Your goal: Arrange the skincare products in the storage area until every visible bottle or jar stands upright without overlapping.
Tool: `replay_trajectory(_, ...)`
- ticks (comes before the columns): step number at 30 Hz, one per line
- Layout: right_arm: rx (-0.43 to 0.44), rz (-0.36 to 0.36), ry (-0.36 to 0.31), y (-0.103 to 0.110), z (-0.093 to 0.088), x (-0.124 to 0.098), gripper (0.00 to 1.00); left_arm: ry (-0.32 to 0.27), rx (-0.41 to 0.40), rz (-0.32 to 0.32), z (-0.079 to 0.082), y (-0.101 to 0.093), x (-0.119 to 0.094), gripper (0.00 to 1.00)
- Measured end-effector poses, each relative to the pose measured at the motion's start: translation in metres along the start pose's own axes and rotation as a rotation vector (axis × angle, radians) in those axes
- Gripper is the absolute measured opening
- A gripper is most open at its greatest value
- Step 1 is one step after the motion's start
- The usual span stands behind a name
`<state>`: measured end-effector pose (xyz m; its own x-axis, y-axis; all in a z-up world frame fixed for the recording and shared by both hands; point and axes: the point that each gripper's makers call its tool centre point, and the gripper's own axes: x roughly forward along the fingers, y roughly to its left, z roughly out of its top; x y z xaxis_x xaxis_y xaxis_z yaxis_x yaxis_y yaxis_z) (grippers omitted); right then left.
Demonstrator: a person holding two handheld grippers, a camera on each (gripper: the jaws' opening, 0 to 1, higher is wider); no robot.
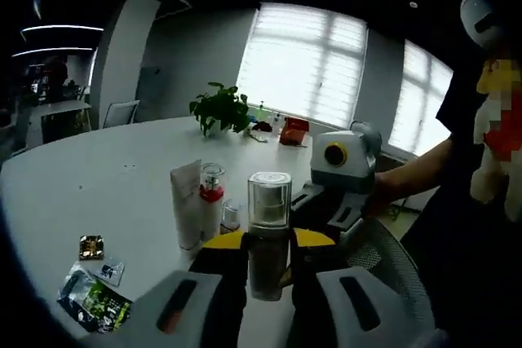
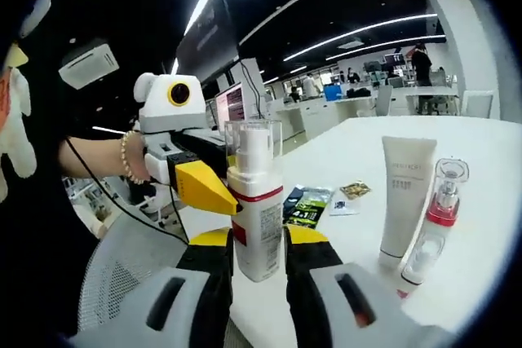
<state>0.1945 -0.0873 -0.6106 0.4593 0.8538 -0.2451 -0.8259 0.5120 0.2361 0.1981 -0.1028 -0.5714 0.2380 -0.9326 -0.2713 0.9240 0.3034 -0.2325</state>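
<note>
Left gripper [image 1: 267, 270] clamped on a pump bottle [image 1: 268, 234], jaws pressed to its lower body; bottle upright, clear cap on top, held at the near edge of the white table [image 1: 106, 177]. Seen in the right gripper view: right gripper [image 2: 259, 260] closed on the same bottle [image 2: 256, 201], white body with a red band below the clear cap, jaws at both sides of its base. Left gripper [image 2: 192, 173] in that view entering from the left, yellow jaw tip touching the bottle at the red band. Right gripper [image 1: 342, 177] in the left gripper view just behind and right of the bottle. On the table beyond: white tube [image 1: 187, 205] standing cap-down, and a red-collared pump bottle [image 1: 212, 201] just beside it, both upright; small clear jar [image 1: 231, 214] next to these. Same tube [image 2: 403, 201] and red-collared bottle [image 2: 435, 226] at right in the right gripper view, close together, contact not determinable. Sachets [image 1: 94, 292] lying flat near the table edge, well apart from the bottles. Potted plant [image 1: 218, 109] at the far side of the table.
</note>
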Motion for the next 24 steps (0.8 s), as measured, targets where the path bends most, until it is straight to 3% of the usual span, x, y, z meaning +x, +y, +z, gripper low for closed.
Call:
replay_trajectory(4, 0.005, -0.005, -0.009, -0.002, 0.0, 0.0, 0.27, -0.015, -0.016, -0.031, -0.001, 0.0, 0.003, 0.18)
replay_trajectory(6, -0.003, 0.006, 0.001, -0.001, -0.002, 0.0, 0.23, -0.011, -0.015, -0.044, -0.002, -0.001, 0.004, 0.18)
replay_trajectory(13, -0.028, -0.023, 0.026, -0.006, 0.0, -0.001, 0.22, -0.013, -0.013, -0.076, -0.001, 0.002, 0.007, 0.18)
replay_trajectory(17, -0.058, -0.068, 0.051, -0.013, -0.001, -0.002, 0.22, -0.012, 0.001, -0.072, -0.001, 0.003, 0.01, 0.17)
replay_trajectory(19, -0.115, -0.107, 0.085, -0.017, -0.002, -0.002, 0.22, -0.002, 0.018, -0.057, -0.002, 0.003, 0.012, 0.17)
replay_trajectory(24, -0.215, -0.182, 0.137, -0.02, -0.005, 0.001, 0.22, 0.046, 0.12, 0.001, -0.008, 0.004, 0.017, 0.18)
